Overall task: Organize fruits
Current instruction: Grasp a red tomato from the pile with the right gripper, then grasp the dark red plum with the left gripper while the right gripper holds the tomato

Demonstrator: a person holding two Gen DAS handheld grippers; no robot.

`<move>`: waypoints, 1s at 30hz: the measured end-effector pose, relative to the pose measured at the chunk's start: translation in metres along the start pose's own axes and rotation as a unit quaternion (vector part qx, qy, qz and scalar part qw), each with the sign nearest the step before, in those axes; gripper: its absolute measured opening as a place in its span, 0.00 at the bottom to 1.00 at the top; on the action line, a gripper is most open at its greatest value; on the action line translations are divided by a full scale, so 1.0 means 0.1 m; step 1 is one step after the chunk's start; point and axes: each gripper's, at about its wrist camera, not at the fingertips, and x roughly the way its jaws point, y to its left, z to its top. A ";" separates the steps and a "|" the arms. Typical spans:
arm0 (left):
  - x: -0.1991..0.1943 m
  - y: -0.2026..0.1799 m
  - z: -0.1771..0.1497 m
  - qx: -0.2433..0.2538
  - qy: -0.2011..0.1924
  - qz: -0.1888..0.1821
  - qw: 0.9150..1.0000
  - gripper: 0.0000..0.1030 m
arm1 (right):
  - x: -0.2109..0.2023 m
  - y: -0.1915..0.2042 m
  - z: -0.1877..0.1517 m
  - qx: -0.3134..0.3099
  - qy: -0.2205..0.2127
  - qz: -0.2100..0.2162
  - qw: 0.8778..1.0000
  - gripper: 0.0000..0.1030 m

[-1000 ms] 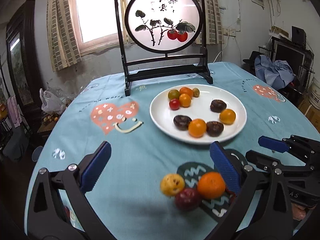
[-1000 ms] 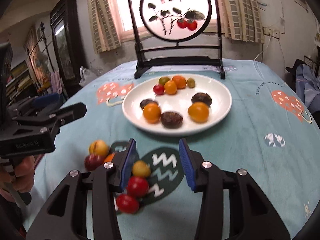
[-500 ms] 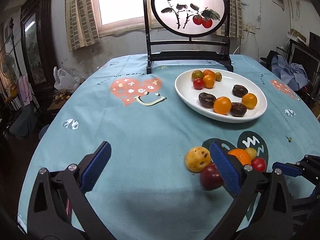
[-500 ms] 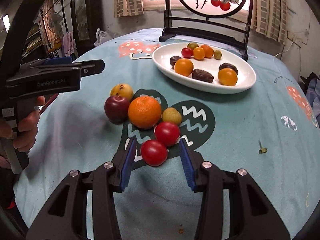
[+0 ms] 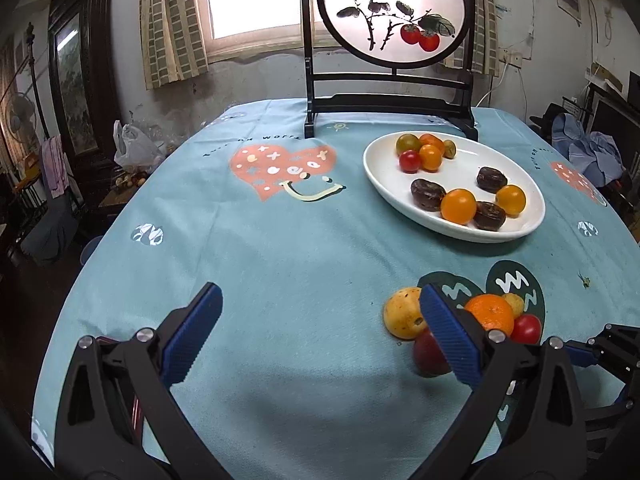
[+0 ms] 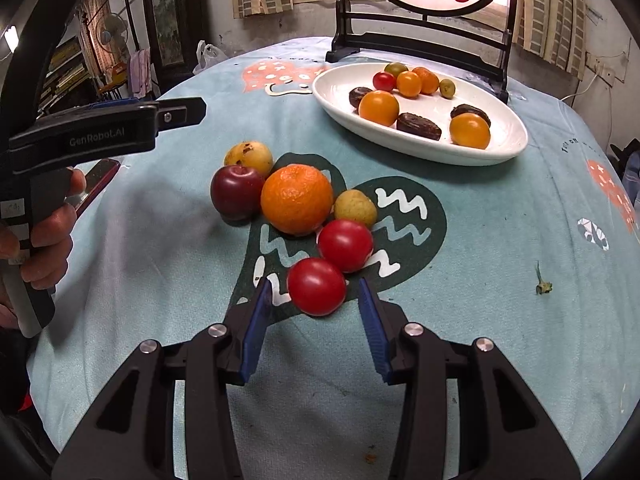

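- Right wrist view: the right gripper [image 6: 312,308] stood open around a round red tomato [image 6: 316,286], pads apart from it, apparently positioned for grasping.
- The left gripper [image 5: 320,324] hung wide open, empty, over the teal tabletop [image 5: 280,248].

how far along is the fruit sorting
Partly done: nine or so fruits already sit on the white plate. In hand: the right gripper, jaws open, brackets the nearest red tomato without gripping. Left: six loose fruits, including the orange and plum.

A painted round screen [image 5: 394,12] stands on the tablecloth [image 5: 260,264].
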 end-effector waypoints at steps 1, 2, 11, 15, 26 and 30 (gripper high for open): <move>0.00 0.01 0.00 -0.001 0.000 0.000 1.000 0.98 | 0.00 -0.01 0.00 0.001 0.000 0.000 1.000 0.43; 0.00 0.01 -0.01 -0.002 0.001 0.001 1.000 0.98 | 0.01 -0.01 0.00 0.003 0.001 0.001 1.000 0.42; 0.01 0.01 -0.03 0.000 0.004 -0.005 1.000 0.98 | 0.03 -0.08 0.00 0.017 0.007 0.024 1.000 0.27; -0.01 -0.03 -0.09 0.007 0.014 -0.047 0.999 0.97 | -0.17 -0.20 0.03 0.051 -0.028 0.057 0.997 0.27; 0.04 -0.41 -0.38 0.096 0.052 -0.122 0.987 0.47 | -0.36 -0.37 0.05 0.090 -0.061 0.056 0.993 0.27; 0.07 -0.51 -0.39 0.116 0.049 -0.130 0.983 0.45 | -0.36 -0.34 0.04 0.084 -0.062 0.056 0.993 0.27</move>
